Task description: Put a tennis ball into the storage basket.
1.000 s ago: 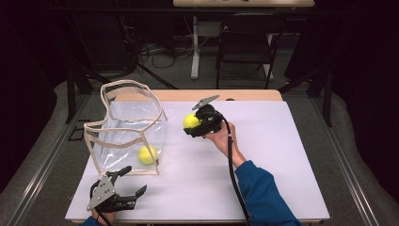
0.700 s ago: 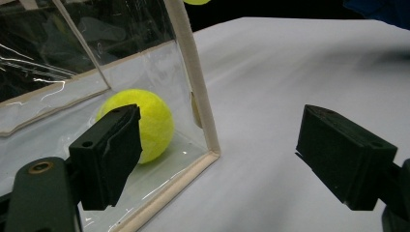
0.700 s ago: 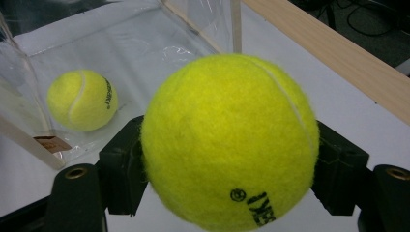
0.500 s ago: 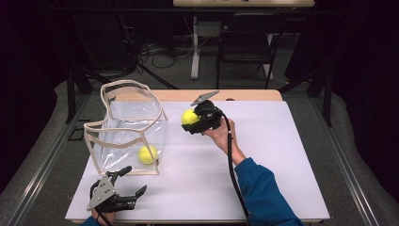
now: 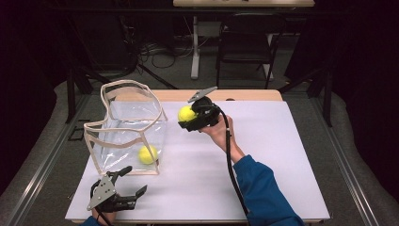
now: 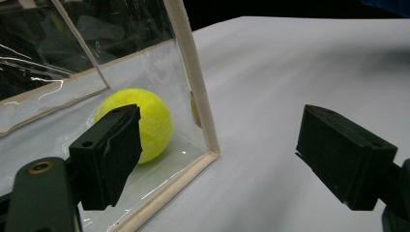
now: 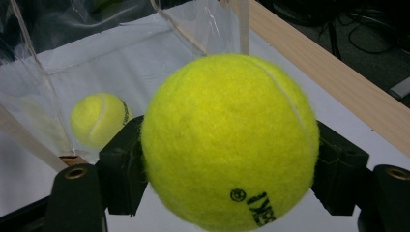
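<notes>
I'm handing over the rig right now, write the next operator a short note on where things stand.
Right tool: shut on a tennis ball, held above the table beside the clear bag.
Left tool: open, holding nothing, near the bag's front corner.
Done: one ball in the bag.
Left: likely carry the held ball over the bag's open top and release it.

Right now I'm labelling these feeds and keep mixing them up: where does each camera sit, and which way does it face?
High view: above the person's side, facing forward and down on the table; shows both forearms, the left gripper and right gripper.
Left gripper view: rides the left gripper, looks past its open jaws at the clear bag and the ball inside.
Right gripper view: rides the right gripper, whose jaws clamp a tennis ball, facing the bag.
All three share the bag and its ball.
</notes>
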`<act>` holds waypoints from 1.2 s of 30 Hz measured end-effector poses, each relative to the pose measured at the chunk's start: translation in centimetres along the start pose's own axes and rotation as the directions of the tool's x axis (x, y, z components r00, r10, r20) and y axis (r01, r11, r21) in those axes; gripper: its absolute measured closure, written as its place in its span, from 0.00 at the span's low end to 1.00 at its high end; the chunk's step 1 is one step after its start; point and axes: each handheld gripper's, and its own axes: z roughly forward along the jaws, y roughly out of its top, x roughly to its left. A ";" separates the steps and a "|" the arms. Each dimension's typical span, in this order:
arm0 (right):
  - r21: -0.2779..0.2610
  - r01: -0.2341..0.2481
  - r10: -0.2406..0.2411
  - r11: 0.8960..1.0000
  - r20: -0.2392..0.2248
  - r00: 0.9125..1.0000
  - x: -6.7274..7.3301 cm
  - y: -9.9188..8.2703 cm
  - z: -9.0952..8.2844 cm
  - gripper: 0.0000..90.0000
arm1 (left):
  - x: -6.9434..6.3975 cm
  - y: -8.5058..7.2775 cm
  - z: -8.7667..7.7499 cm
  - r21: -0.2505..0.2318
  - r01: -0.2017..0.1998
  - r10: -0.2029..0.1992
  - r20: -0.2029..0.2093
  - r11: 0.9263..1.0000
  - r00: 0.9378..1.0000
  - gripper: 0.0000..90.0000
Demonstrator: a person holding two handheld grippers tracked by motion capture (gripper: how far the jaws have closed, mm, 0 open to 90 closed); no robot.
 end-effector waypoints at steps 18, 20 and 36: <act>-0.029 0.005 -0.006 1.000 -0.019 1.000 0.5 1.2 -0.5 0.29 | 0.0 0.0 0.0 -0.001 -0.003 0.003 -0.001 1.000 1.000 0.18; -0.032 0.007 -0.008 0.999 -0.019 1.000 0.6 1.3 -0.6 0.29 | -0.1 0.0 0.0 -0.001 -0.002 0.002 -0.002 1.000 1.000 0.18; -0.053 0.024 -0.025 0.998 -0.020 0.999 0.9 2.6 -1.6 0.29 | -0.1 0.0 0.1 -0.001 -0.002 0.002 -0.002 1.000 1.000 0.18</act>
